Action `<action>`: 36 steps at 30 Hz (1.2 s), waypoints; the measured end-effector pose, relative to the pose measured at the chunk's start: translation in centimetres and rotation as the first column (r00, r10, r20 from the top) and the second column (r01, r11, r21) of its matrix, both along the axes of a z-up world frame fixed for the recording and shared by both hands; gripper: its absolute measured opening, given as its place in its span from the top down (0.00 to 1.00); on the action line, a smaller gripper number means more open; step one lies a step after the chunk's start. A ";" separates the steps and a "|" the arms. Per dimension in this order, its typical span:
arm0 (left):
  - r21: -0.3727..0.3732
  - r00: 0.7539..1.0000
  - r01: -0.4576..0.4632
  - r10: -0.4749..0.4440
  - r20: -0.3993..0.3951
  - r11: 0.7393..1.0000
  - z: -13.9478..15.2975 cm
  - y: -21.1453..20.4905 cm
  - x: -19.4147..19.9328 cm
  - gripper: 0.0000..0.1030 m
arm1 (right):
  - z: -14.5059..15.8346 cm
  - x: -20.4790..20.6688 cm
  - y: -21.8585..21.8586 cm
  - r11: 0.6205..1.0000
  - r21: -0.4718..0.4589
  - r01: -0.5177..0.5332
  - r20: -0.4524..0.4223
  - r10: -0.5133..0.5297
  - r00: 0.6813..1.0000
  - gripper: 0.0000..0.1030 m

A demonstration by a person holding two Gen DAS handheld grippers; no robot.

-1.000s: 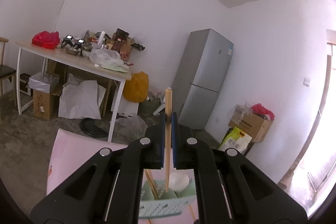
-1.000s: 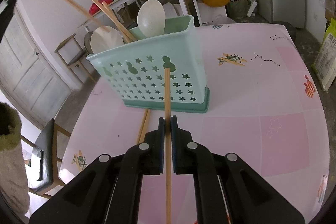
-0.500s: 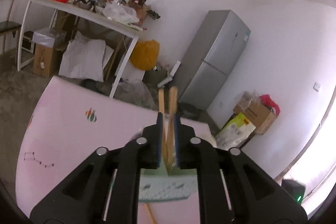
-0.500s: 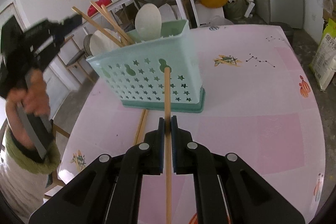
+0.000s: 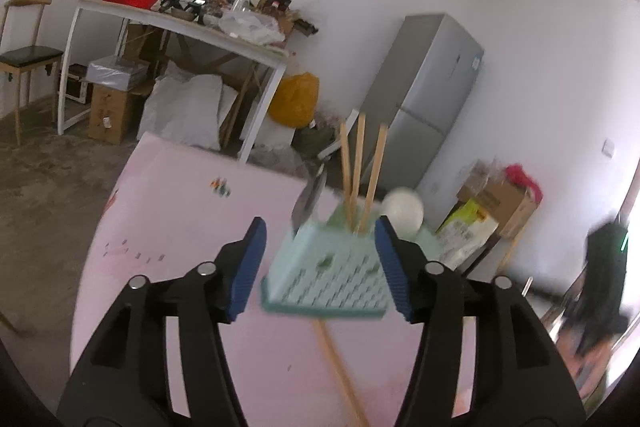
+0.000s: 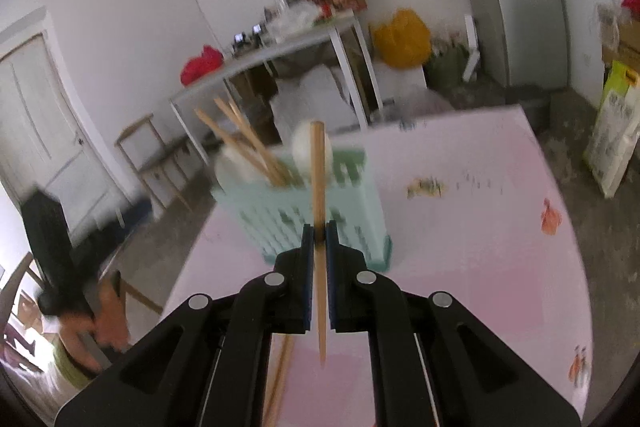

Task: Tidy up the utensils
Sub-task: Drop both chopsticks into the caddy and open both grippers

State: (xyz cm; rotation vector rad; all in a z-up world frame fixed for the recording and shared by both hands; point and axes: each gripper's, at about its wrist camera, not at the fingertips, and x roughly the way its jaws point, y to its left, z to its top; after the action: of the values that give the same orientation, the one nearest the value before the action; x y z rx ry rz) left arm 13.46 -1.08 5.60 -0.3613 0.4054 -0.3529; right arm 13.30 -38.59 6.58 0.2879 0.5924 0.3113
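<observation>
A mint green perforated utensil basket [image 5: 328, 279] [image 6: 352, 203] stands on the pink table [image 5: 168, 227]. Three wooden chopsticks [image 5: 357, 171] lean upright in it beside a white spoon [image 5: 404, 213] and a grey blade [image 5: 310, 195]. My left gripper [image 5: 320, 227] is low in front of the basket, its jaws opening with nothing held between them. My right gripper [image 6: 319, 229] is shut on one wooden chopstick [image 6: 318, 167], held upright above the table in front of the basket. Loose chopsticks [image 6: 280, 379] [image 5: 336, 359] lie on the table below.
Behind the pink table are a cluttered white table [image 5: 180, 27], a grey fridge [image 5: 432, 87], a yellow bag [image 5: 296, 99], cardboard boxes [image 5: 496, 199] and a chair [image 5: 28, 55]. A person's hand [image 6: 100, 323] holding the other gripper shows at the left in the right wrist view.
My left gripper let go of its chopstick, which now stands in the basket, then opened and sank. My right gripper lifted its chopstick off the table.
</observation>
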 end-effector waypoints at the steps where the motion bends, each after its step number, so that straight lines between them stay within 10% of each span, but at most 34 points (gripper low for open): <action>1: 0.023 1.000 0.003 -0.002 -0.018 1.000 -0.7 0.0 -0.6 0.44 | 1.1 -0.1 0.1 1.000 -0.001 0.003 0.035 -0.003 0.999 0.94; 21: 0.142 0.986 -0.027 0.049 -0.157 0.990 -6.2 1.5 -2.4 0.39 | 13.7 4.5 5.0 0.996 -0.082 -0.033 0.319 0.058 0.946 0.94; 36: 0.148 0.978 -0.047 0.076 -0.194 0.988 -7.3 2.2 -1.9 0.37 | 5.0 7.4 9.8 0.925 -0.380 0.009 0.221 0.081 0.972 0.89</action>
State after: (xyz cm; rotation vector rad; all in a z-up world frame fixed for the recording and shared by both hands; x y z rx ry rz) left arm 11.55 1.17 -1.69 -0.2691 0.6108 -0.2261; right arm 20.73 -28.78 11.59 -0.1338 0.4136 0.2551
